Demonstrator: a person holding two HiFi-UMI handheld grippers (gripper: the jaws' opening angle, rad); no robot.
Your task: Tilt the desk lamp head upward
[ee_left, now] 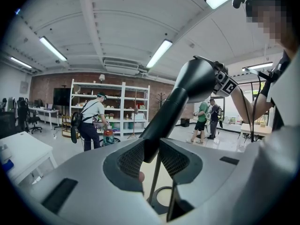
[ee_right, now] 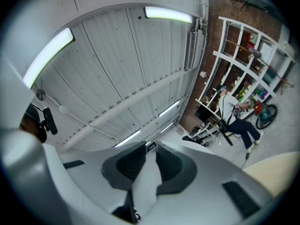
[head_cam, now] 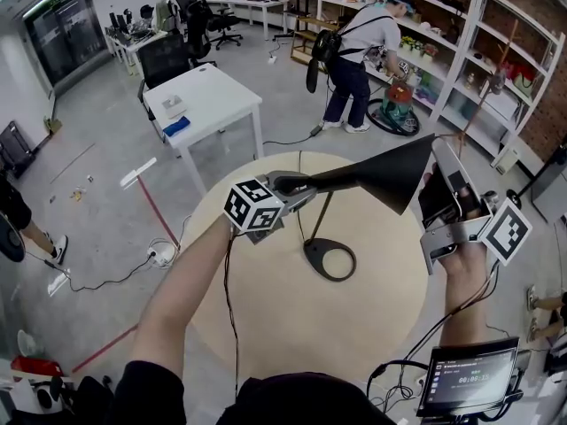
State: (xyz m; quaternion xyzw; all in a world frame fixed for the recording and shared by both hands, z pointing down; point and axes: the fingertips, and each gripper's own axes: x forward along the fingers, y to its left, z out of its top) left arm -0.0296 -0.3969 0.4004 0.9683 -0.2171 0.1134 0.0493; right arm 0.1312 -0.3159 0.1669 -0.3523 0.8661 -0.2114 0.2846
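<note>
Progress seems partial: the desk lamp head, above the middle of the round worktop, points sideways and only slightly up, the left hand-held gripper clamped on its black neck, the right hand-held gripper pinching the shade's rim, so further raising probably remains.

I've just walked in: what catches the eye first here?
A black desk lamp stands mid-picture on a pale round table, its cone shade pointing right. The left gripper clamps its neck while the right gripper pinches the shade's rim. Behind, a person bends at white shelves.
</note>
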